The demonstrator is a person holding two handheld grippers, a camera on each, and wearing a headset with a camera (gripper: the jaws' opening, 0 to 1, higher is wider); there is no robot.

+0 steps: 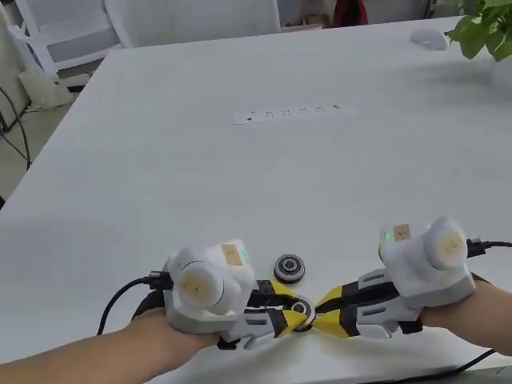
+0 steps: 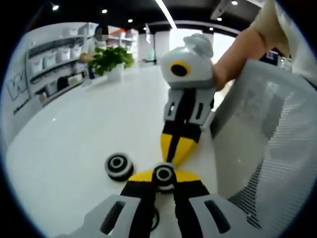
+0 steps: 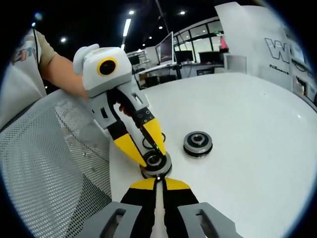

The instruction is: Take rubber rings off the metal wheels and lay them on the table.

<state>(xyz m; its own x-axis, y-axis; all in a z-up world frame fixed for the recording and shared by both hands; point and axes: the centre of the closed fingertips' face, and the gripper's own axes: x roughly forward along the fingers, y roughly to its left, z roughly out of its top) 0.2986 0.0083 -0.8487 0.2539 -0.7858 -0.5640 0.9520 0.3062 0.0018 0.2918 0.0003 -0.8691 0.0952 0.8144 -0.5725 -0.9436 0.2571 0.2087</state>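
Note:
My left gripper [image 1: 298, 310] is shut on a small metal wheel [image 1: 301, 308] with a dark rubber ring around it, just above the white table's near edge. In the left gripper view the wheel [image 2: 164, 175] sits between the yellow tips [image 2: 163, 177]. My right gripper [image 1: 318, 314] comes in from the right, jaws shut, tips touching that wheel's rim [image 3: 156, 163]; whether they pinch the ring I cannot tell. A second wheel [image 1: 289, 268] with its ring lies flat on the table just beyond [image 2: 119, 166] [image 3: 198, 143]. A thin black ring [image 3: 146, 141] lies under the left gripper.
The white table [image 1: 240, 184] stretches far ahead. A power strip [image 1: 292, 113] is set in its middle, and a plant [image 1: 485, 29] stands at the back right. A grey mesh chair [image 3: 54, 163] sits close against the near table edge.

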